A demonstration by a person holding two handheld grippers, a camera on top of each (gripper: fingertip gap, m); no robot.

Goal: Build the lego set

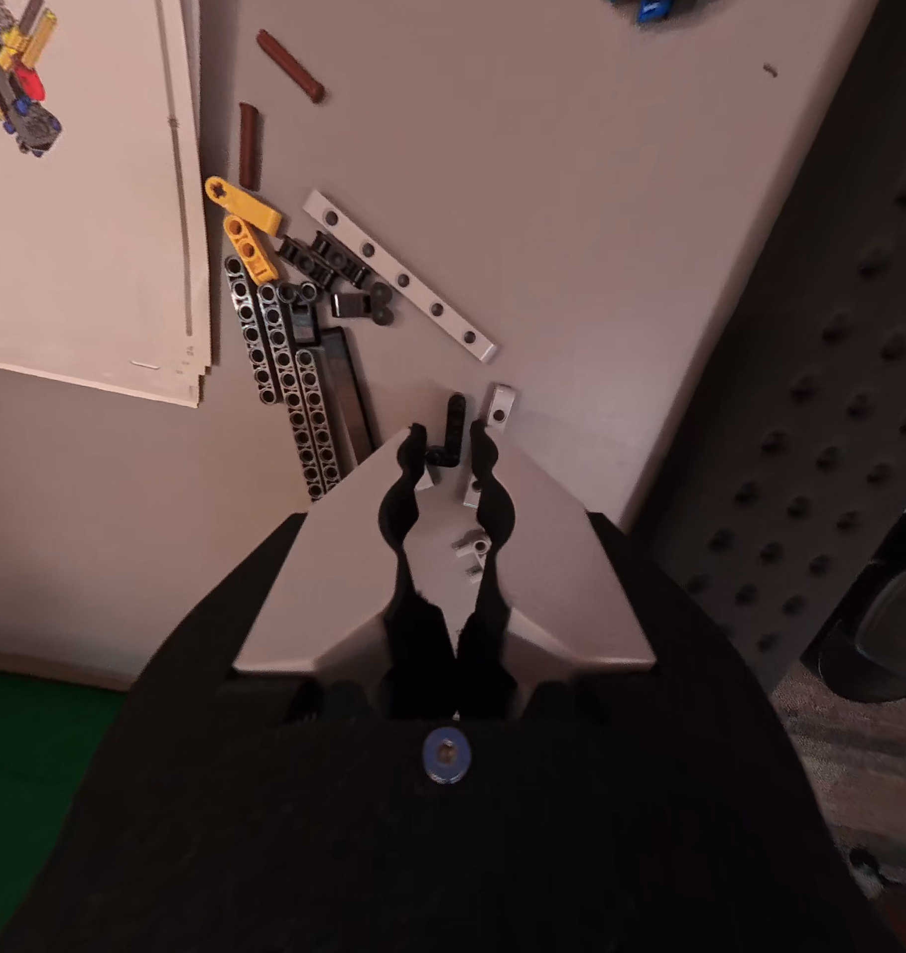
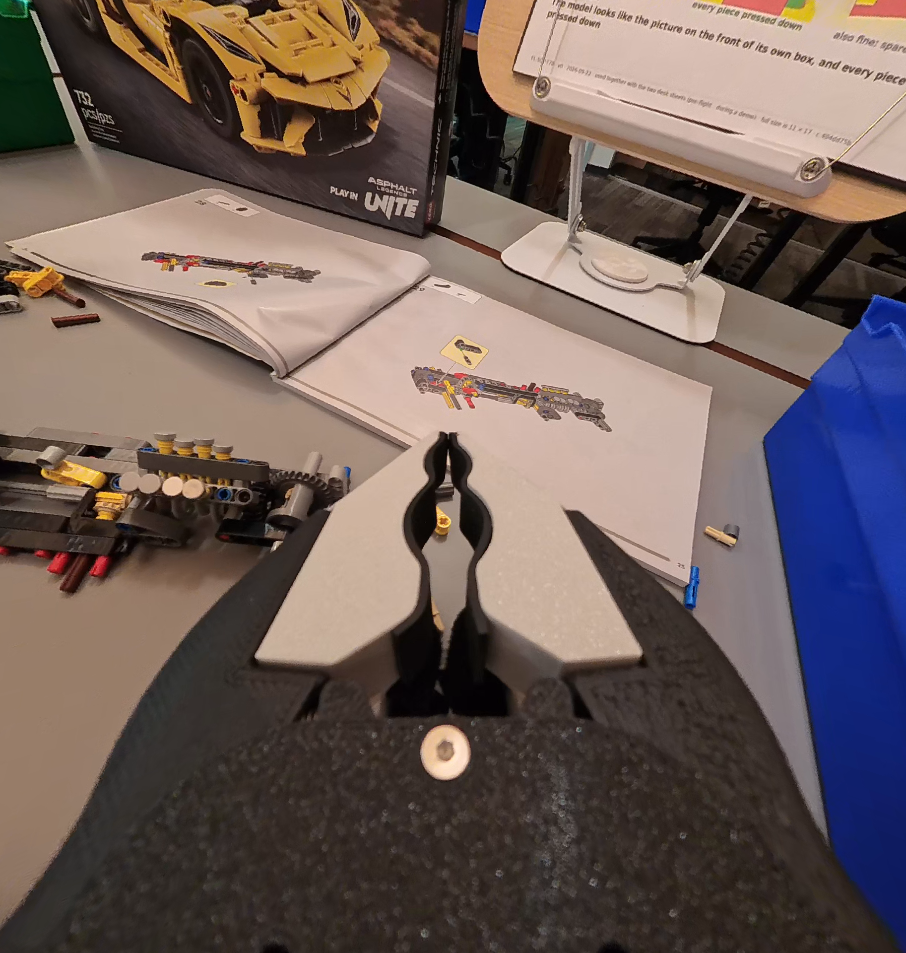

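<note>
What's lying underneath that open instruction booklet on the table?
The open instruction booklet lies flat on the grey table. A blue pin pokes out at its near right corner; whether it reaches under the page is unclear. Anything else beneath is covered by the pages.

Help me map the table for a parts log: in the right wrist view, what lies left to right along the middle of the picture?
Partly built model → right hand-held gripper → open instruction booklet → small tan pin → blue bin.
</note>
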